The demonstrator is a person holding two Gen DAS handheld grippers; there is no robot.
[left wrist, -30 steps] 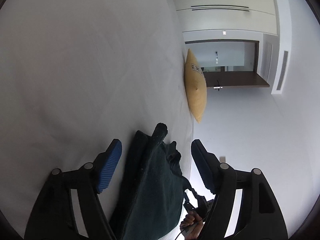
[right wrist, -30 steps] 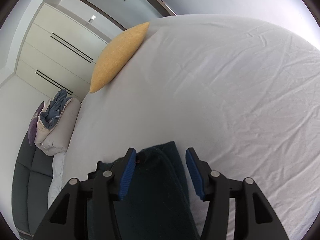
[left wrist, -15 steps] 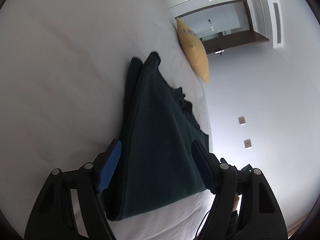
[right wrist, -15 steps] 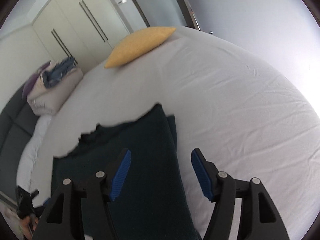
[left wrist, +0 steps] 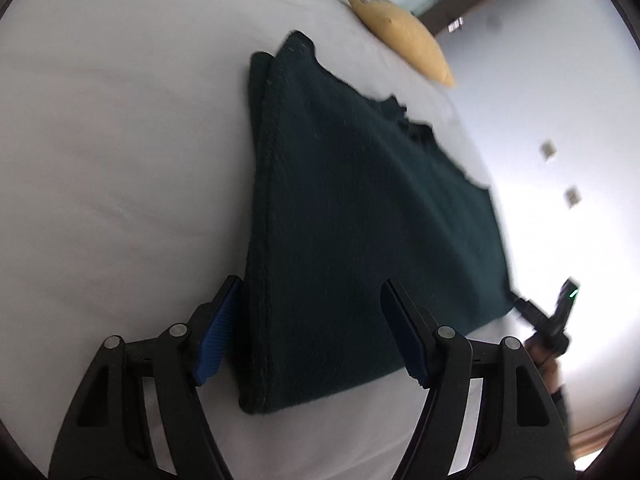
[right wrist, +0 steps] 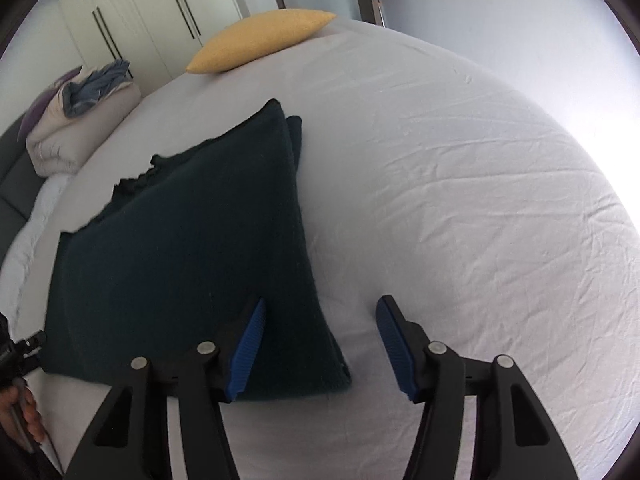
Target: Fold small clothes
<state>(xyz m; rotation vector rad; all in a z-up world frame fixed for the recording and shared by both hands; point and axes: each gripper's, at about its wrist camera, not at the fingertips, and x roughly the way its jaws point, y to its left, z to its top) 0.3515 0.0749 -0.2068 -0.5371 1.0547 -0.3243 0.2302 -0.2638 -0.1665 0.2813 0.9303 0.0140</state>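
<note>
White-sheeted bed [right wrist: 460, 184] filling ahead of jaws; yellow pillow [right wrist: 260, 40] lying far end, wardrobe [right wrist: 152, 12] standing behind (daylight glaring right).

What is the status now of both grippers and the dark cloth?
Left gripper open, right gripper open, neither gripping. Dark green cloth folded, flat on white bed. Yellow pillow far off, nothing in the way.

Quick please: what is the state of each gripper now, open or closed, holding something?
Left gripper: open, holding nothing; the dark green garment lies on the bed under it.
Right gripper: open, holding nothing, above the garment's near corner.
</note>
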